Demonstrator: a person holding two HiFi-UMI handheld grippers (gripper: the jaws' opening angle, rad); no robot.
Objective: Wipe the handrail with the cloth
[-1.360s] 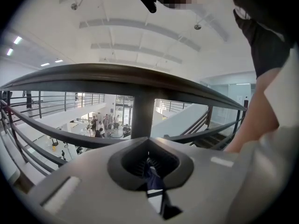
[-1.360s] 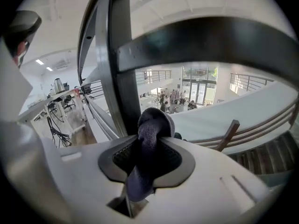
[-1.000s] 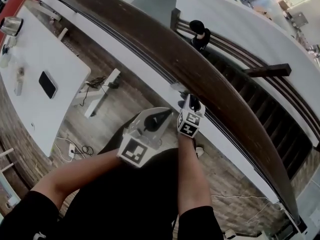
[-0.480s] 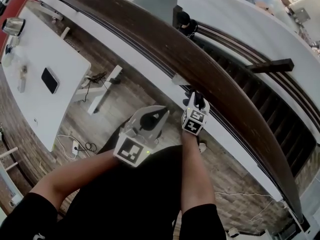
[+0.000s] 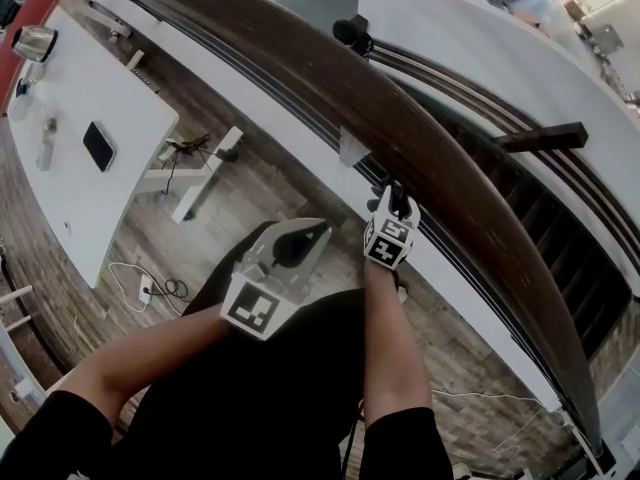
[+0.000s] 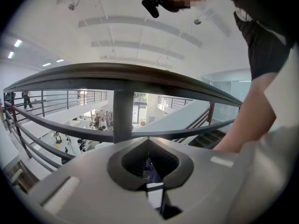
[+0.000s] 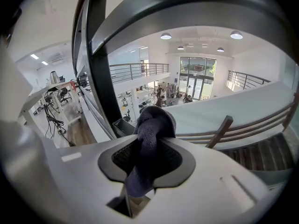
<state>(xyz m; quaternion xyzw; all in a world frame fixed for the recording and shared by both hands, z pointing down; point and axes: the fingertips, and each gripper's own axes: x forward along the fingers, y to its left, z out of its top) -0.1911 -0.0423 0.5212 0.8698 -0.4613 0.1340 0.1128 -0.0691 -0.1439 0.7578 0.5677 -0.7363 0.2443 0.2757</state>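
Since the earlier frame the right gripper [image 5: 392, 198] has shifted along the handrail [image 5: 420, 133], away from the pale bracket [image 5: 352, 148]. The handrail is dark brown wood, smooth and broad-topped, and its long curve runs on both ways. The right jaws clamp a dark knitted cloth [image 7: 150, 125], bunched at the rail's near edge; contact cannot be confirmed. The left gripper [image 5: 316, 232] is just beside, jaws together and empty.

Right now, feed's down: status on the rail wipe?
Right gripper shut on cloth, at near edge of handrail. Left gripper shut, clear of it. Post close beside cloth.
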